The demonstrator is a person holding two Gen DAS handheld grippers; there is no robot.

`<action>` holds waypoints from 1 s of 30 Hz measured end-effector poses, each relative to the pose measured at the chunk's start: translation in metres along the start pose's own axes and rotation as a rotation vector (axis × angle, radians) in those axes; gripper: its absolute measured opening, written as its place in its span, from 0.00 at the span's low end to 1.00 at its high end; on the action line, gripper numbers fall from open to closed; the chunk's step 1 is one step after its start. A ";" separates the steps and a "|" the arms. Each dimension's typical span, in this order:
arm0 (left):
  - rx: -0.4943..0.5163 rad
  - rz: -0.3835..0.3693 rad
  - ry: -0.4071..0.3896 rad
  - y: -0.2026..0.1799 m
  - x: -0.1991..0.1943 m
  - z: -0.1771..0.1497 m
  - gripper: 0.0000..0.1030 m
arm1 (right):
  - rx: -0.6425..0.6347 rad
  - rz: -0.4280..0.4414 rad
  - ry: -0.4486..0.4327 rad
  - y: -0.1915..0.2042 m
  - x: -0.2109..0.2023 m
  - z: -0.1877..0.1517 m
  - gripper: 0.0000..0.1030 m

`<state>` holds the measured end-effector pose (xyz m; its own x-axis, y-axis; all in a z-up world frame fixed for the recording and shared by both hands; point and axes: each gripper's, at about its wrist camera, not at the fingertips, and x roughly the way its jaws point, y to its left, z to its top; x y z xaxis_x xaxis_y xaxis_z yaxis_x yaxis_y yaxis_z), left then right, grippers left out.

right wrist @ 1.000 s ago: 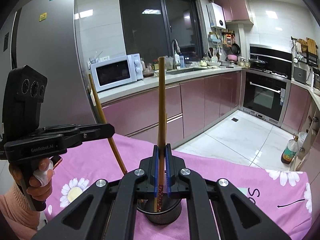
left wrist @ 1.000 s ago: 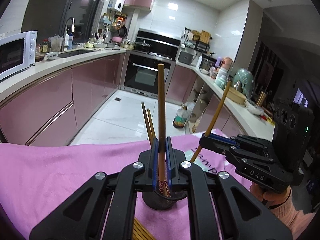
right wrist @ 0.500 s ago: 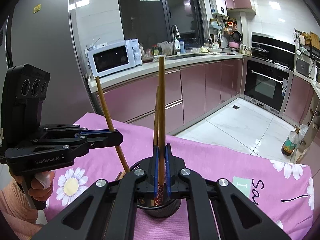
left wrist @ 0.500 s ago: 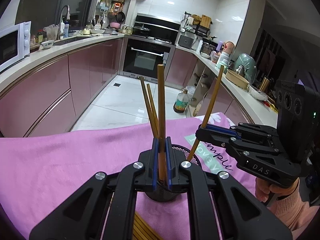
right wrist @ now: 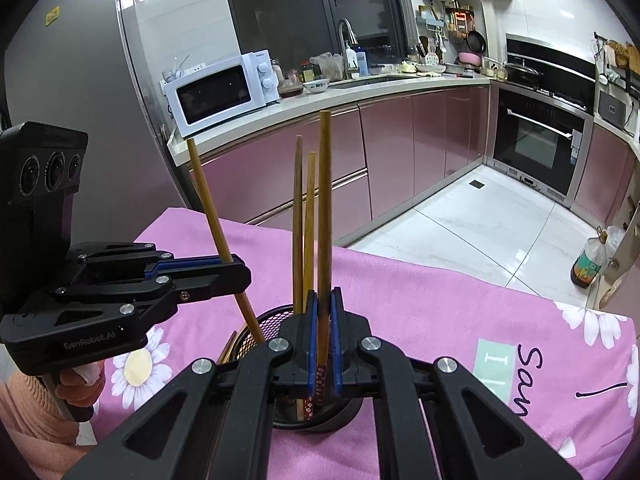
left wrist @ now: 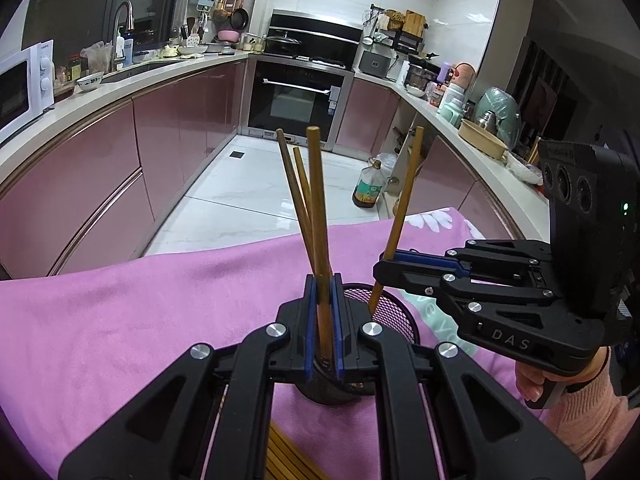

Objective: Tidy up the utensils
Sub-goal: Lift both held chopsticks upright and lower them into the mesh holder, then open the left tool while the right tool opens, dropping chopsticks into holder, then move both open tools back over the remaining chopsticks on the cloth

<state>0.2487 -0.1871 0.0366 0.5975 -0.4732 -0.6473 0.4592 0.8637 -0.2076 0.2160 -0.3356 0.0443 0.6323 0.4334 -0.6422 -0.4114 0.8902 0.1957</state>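
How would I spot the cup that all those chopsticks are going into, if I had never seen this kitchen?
Find the pink flowered cloth covering the surface in front of the kitchen cabinets. Near its middle stands a dark mesh cup, round and open-topped, with two loose chopsticks standing in it. It is the only container on the cloth, and both grippers hold a chopstick over it.

- Pink cabinets (left wrist: 168, 128) are set under a pale counter (right wrist: 360, 96).
- A built-in oven (left wrist: 298, 102) is seen at the far end.
- White floor tiles (left wrist: 248, 196) are lit from ceiling lights.
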 end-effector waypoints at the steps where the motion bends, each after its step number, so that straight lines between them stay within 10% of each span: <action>1: -0.003 0.002 0.003 -0.001 0.002 0.000 0.08 | 0.002 -0.001 0.003 0.000 0.001 0.001 0.05; 18: -0.032 0.042 -0.036 0.005 -0.007 -0.007 0.08 | 0.051 -0.015 -0.033 -0.008 -0.005 0.000 0.15; 30: -0.009 0.152 -0.236 0.003 -0.089 -0.042 0.44 | 0.004 0.032 -0.175 0.019 -0.052 -0.016 0.26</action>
<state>0.1690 -0.1350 0.0625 0.7962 -0.3645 -0.4829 0.3473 0.9289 -0.1285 0.1642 -0.3436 0.0696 0.7235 0.4792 -0.4969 -0.4308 0.8759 0.2174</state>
